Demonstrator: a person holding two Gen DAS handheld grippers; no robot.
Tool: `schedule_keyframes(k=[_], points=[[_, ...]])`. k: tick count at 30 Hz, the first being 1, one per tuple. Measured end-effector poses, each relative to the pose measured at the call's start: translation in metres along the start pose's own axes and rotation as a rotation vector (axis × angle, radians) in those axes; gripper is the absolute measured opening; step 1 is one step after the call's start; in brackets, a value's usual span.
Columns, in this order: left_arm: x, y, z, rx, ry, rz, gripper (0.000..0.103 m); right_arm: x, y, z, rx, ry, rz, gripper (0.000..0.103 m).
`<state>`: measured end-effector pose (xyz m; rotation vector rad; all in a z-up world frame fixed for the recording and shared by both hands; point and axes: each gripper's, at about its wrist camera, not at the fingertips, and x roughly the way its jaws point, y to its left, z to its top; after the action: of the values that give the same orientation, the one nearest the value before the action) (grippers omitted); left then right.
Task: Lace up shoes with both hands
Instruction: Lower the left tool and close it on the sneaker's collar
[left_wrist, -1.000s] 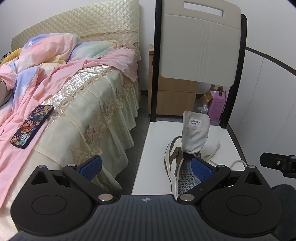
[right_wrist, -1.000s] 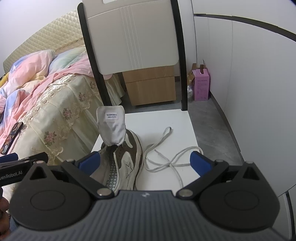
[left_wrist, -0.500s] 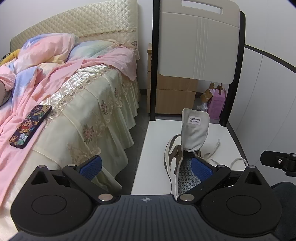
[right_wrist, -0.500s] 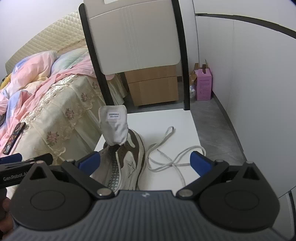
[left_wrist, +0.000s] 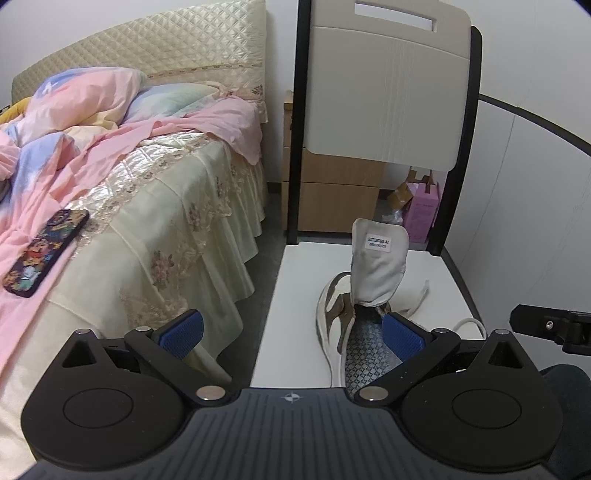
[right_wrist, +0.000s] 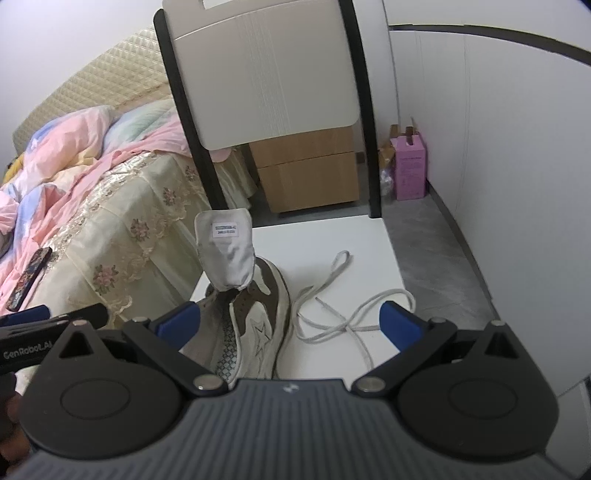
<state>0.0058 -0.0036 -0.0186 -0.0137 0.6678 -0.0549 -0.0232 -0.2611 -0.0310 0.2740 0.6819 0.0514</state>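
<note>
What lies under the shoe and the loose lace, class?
The shoe and loose lace rest on a white chair seat. Both grippers, left and right, hover open. The shoe's sole and the seat beneath it are hidden.

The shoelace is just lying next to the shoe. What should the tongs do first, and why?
Probably lower the right tongs onto the shoelace and pinch one end. The lace lies loose on the chair seat, right of the shoe, threaded through nothing. Both tongs are open and empty, and the left tongs hover by the shoe's opening.
</note>
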Motion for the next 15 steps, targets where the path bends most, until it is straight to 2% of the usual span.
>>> schedule_keyframes(k=[4, 11, 15], points=[[0.017, 0.003, -0.01, -0.017, -0.054, -0.007, 0.103, 0.012, -0.005, -0.003, 0.039, -0.02, 0.022, 0.103], [0.057, 0.001, -0.022, -0.005, -0.009, -0.094, 0.103, 0.054, -0.009, -0.01, 0.037, -0.025, 0.09, 0.103], [0.074, -0.002, -0.028, 0.018, 0.019, -0.125, 0.097, 0.078, -0.015, -0.018, 0.043, -0.004, 0.119, 0.099]])
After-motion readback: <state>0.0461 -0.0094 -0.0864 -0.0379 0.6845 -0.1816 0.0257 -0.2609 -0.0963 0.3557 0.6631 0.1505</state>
